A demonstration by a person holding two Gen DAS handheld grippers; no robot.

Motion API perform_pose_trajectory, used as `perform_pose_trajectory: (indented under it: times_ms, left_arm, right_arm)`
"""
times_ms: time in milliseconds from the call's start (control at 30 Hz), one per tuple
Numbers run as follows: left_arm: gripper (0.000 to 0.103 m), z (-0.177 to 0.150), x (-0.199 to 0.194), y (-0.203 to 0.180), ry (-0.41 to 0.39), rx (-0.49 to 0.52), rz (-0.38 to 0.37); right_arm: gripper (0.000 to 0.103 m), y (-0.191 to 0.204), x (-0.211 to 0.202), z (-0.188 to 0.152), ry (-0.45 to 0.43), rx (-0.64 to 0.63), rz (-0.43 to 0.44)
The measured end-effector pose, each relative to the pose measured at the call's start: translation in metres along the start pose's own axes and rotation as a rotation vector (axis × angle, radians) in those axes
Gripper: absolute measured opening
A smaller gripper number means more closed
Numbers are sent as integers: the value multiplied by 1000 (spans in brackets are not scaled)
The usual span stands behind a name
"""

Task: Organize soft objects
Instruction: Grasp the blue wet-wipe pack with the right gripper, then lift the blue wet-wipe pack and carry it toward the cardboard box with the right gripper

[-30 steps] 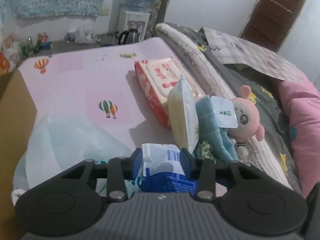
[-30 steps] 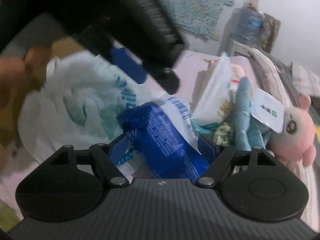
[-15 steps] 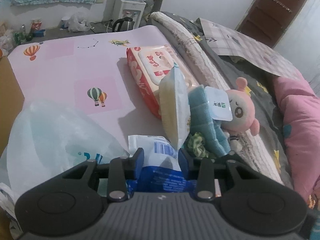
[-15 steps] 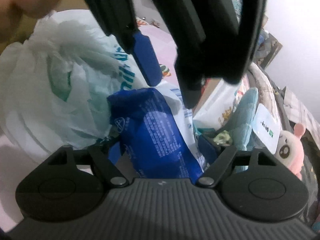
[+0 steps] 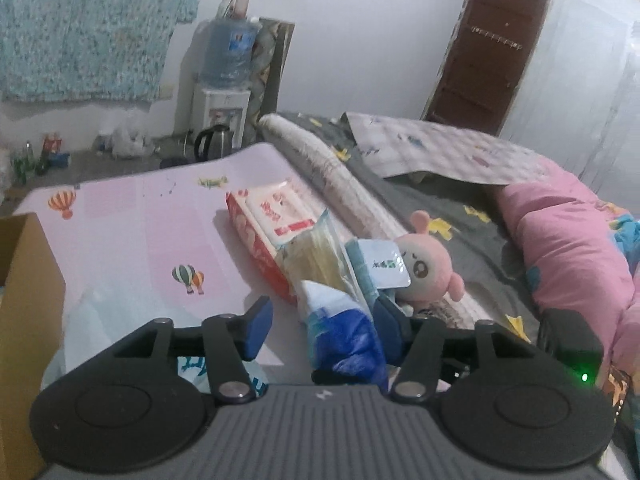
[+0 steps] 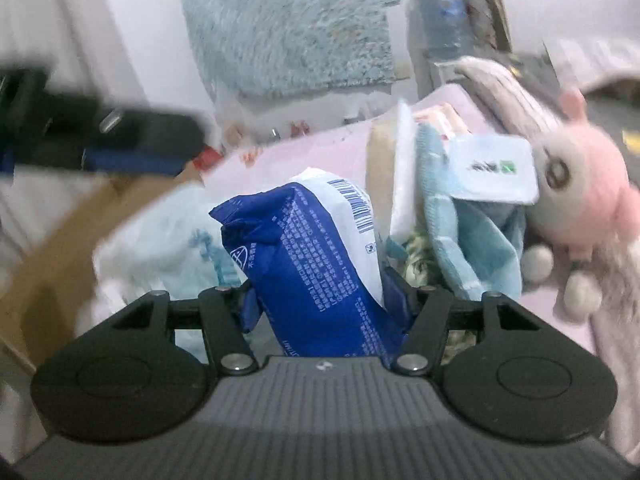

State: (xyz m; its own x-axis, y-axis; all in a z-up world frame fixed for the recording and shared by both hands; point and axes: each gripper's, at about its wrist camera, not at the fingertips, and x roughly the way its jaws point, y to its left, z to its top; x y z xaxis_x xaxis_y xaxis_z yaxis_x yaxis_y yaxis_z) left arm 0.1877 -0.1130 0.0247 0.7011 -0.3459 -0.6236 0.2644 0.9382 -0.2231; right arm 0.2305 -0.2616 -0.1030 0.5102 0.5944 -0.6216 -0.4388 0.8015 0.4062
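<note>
A blue and white soft pack [image 6: 316,264] sits between the fingers of my right gripper [image 6: 326,300], which is shut on it. The same pack [image 5: 344,336] shows in the left wrist view, near the right finger of my left gripper [image 5: 322,320], which is open and holds nothing. Behind stand a red and white wipes pack [image 5: 272,224], a yellowish pack [image 5: 320,256], a teal cloth [image 6: 460,232] with a white tag, and a pink plush toy [image 6: 576,188]. A pale plastic bag [image 6: 168,248] lies to the left.
A cardboard box [image 5: 24,312] stands at the left edge of the pink mat [image 5: 132,232]. A bed with grey sheet and pink quilt [image 5: 568,248] runs along the right. A water dispenser [image 5: 224,92] and kettle stand at the far wall.
My left gripper has opened, let go of the blue pack and lifted. My right gripper has closed on the pack and swung up and right; its view is blurred.
</note>
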Motion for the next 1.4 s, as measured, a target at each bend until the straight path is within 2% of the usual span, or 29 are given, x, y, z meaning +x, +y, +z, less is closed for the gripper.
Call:
perform_pose_trajectory:
  times_ms: [200,367,433,500,633,733,833,1000,1200,1400]
  left_arm:
    - [63,-5,-7,-2,-9,32,-14]
    - [69,-14,-3,-10,30,95,-42]
    - [71,-19,-1,-15,49,127,-54]
    - [79,-24,0,-19,69,161,-77]
    - [84,-38,1,-31,107,245,-111]
    - [86,-44,2,-40,114,303,-109]
    - [87,-45,2,-44,121,317,-122]
    - [91,-42,-4,-43,122,295,-151]
    - [91,-42,-20,-35,130,248,-209]
    - [91,-43,-40,-31,98,233,-209]
  right_arm:
    - [58,-55,-12,-10,-59,287,142]
    - [55,-87,-12,-30,-88,512,282]
    - [55,-99,-11,-35,-96,583,330]
    - [55,-111,-9,-39,-102,643,376]
    - [55,-122,-8,-51,-110,744,494]
    - [55,-122,-14,-62,-120,793,574]
    - [55,-118,-20,-67,-119,814,645]
    - [55,-104,-40,-75,-99,804,730]
    - [56,-87,-61,-78,-73,784,824]
    - [56,-62,-71,-68,-36,755,868]
